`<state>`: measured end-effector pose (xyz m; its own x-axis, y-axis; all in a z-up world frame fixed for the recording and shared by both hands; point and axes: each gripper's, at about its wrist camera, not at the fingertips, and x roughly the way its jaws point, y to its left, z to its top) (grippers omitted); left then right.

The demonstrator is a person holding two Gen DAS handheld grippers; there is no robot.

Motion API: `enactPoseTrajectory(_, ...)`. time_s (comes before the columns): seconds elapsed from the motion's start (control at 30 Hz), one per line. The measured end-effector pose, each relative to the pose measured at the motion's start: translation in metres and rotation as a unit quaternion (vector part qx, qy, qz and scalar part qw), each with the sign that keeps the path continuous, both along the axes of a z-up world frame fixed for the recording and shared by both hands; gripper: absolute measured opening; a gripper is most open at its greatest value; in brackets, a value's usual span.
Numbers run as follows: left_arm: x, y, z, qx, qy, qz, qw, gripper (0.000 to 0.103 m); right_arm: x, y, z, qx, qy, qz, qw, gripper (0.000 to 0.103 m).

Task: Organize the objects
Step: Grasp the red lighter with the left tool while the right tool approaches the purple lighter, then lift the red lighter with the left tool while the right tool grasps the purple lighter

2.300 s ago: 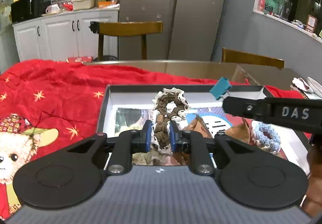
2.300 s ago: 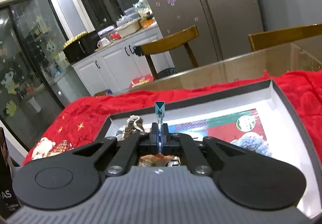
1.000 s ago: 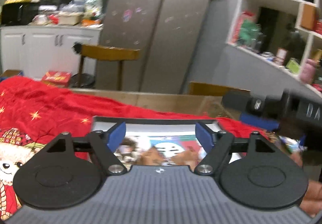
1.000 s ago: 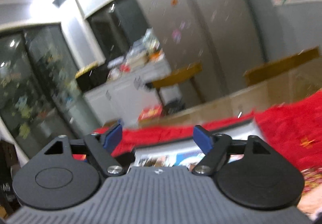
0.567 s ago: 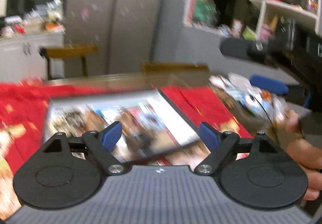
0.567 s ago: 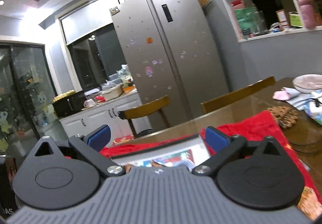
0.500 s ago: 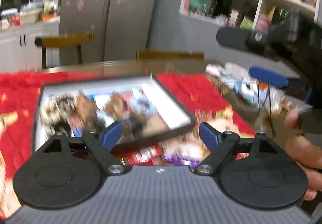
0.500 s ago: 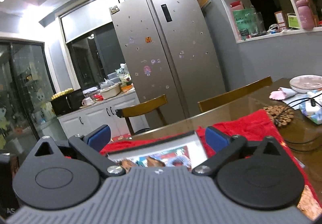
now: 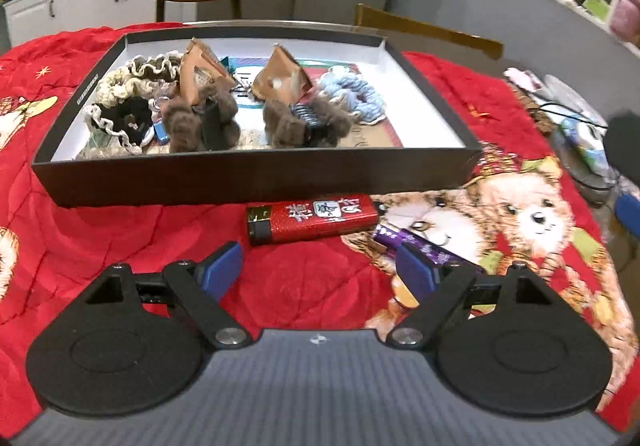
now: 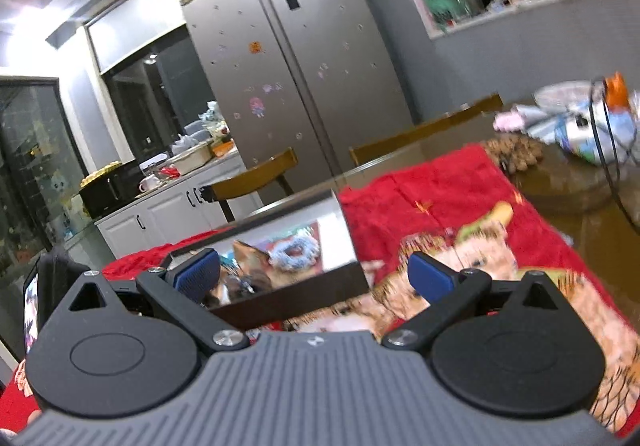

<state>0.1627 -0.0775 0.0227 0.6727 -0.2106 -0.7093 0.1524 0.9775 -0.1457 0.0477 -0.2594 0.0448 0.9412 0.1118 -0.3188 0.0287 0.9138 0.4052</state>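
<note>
Both grippers spread wide and carrying nothing, next pick is sitting just outside the box

Left gripper (image 9: 318, 268) is pointing at the red lighter (image 9: 311, 216), a hard glossy slab lying crosswise on the soft red blanket (image 9: 100, 238), just off the near wall of the black box (image 9: 256, 174); I'd be pinching across its narrow sides, low, so it isn't skidding. Purple wrapper (image 9: 416, 246) beside it is looking crinkly. Right gripper (image 10: 316, 276) is idling near the box's right corner; scrunchies and fuzzy clips are already inside

We spot white characters on the red rectangular lighter (image 9: 311, 217) at six o'clock of the box, too small to read.
</note>
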Motion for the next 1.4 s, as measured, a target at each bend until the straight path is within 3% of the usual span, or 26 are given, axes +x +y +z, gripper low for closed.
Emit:
enactPoseTrajectory(0.1,-0.001,-0.005,-0.003,0.003,-0.024,0.032,0.9992,0.087,0.001,-0.011,-0.007,0.023,0.018,0.006,1.0,0.103)
enactPoseTrajectory(0.27,0.012,-0.013,-0.003,-0.001,-0.018,0.083,0.9964,0.091,0.0,-0.018,-0.014,0.027,0.029,-0.003,0.999,0.103)
enactPoseTrajectory(0.47,0.023,-0.028,-0.009,0.054,-0.027,0.109,0.9922,0.092,0.002,-0.024,-0.018,0.048,0.037,0.007,0.998,0.103)
enactPoseTrajectory(0.7,0.02,-0.021,-0.011,0.052,-0.039,0.118,0.9909,0.085,0.007,-0.031,-0.022,0.068,0.051,0.013,0.996,0.103)
enactPoseTrajectory(1.07,-0.017,0.015,-0.005,0.057,-0.034,0.062,0.9959,0.085,0.015,-0.02,-0.03,0.051,0.073,0.031,0.996,0.103)
enactPoseTrajectory(1.27,-0.055,0.044,-0.008,0.085,-0.079,0.014,0.9932,0.085,0.02,0.004,-0.038,0.03,0.084,0.043,0.995,0.103)
enactPoseTrajectory(1.4,-0.066,0.063,-0.005,0.073,-0.109,0.011,0.9913,0.085,0.034,0.032,-0.04,0.007,0.104,0.066,0.992,0.103)
